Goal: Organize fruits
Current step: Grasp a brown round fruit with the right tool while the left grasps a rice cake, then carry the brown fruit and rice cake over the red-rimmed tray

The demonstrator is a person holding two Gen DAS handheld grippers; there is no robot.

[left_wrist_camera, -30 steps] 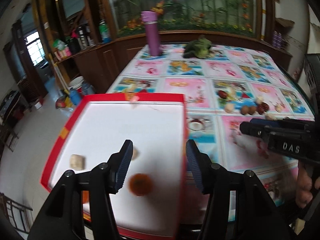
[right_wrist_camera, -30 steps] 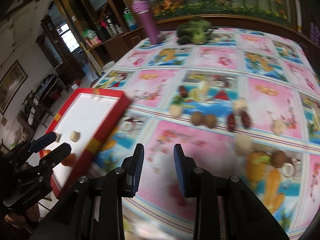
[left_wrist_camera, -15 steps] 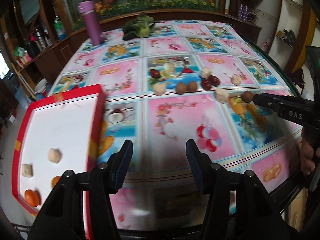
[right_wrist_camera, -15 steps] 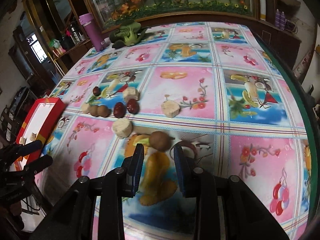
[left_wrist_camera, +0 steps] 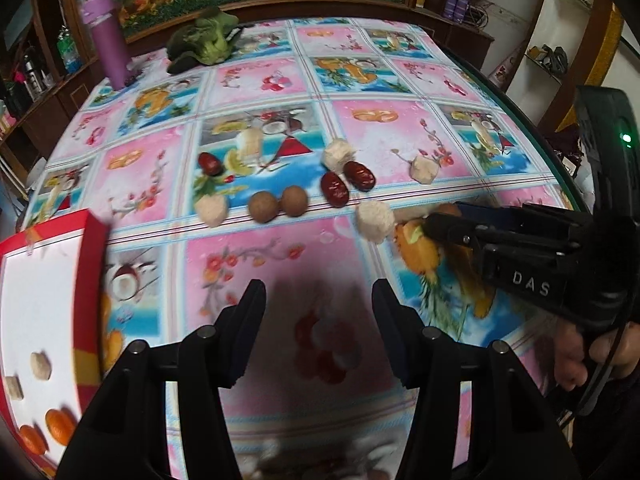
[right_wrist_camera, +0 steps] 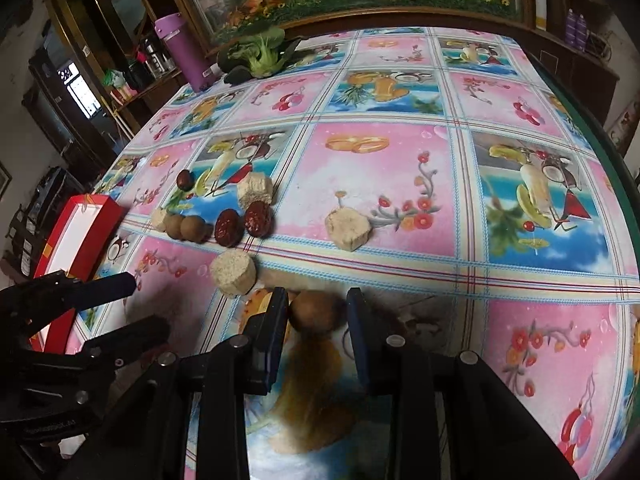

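- Both hands swung off the red tray [left_wrist_camera: 90, 280] onto the fruit spread
- My right gripper [right_wrist_camera: 318, 312] has just been closing, brown longan [right_wrist_camera: 316, 314] between its jaws, not clearly pinched
- Left gripper [left_wrist_camera: 318, 300] open, empty, over bare cloth

Home dining room: tableclothed table [left_wrist_camera: 256, 80], cabinets [right_wrist_camera: 120, 92]
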